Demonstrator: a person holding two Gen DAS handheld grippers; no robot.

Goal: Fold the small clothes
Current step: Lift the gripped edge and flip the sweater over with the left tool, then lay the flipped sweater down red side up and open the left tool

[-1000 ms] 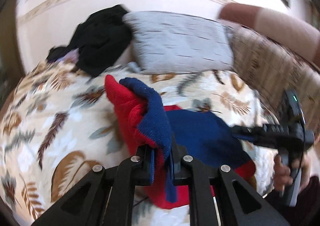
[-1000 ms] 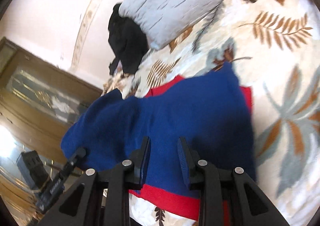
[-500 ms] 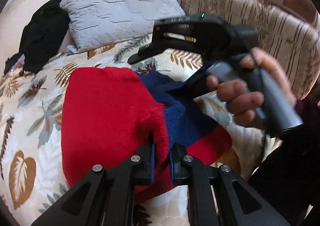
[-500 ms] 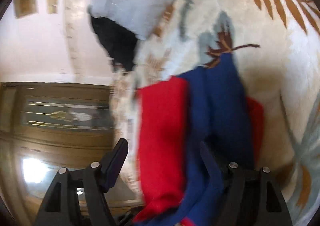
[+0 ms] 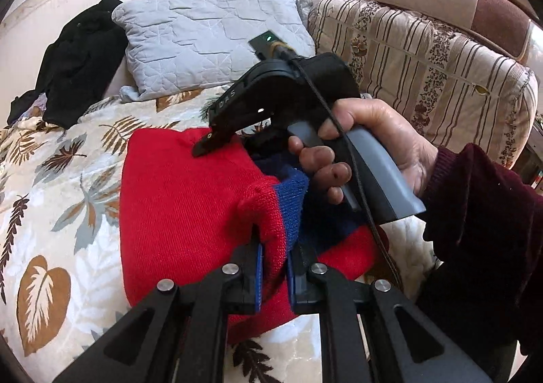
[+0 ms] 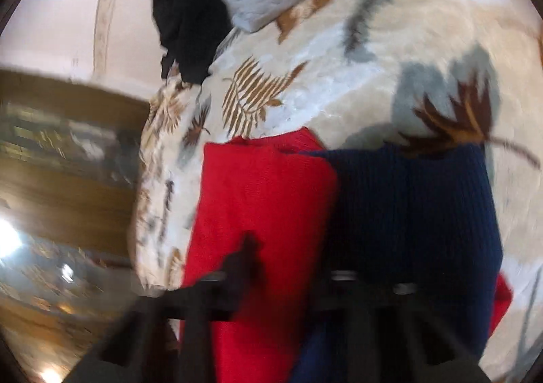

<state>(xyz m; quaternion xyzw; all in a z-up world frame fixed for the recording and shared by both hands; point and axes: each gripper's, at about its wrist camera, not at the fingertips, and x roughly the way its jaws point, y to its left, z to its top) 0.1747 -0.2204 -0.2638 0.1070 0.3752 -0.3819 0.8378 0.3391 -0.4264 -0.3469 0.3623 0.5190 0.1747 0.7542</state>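
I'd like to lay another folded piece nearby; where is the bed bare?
Bare leaf-print bedspread lies left of the red-and-blue sweater, up to the black clothes and grey pillow. Right of the sweater is crowded: right gripper, hand, striped cushion.

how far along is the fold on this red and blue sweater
Partly done. The red and blue sweater lies on the leaf-print bedspread with a red panel already turned over the blue. In hand: the left gripper is shut on a red-and-blue edge, while the right gripper touches the red top. Left: lay that edge down and finish folding.
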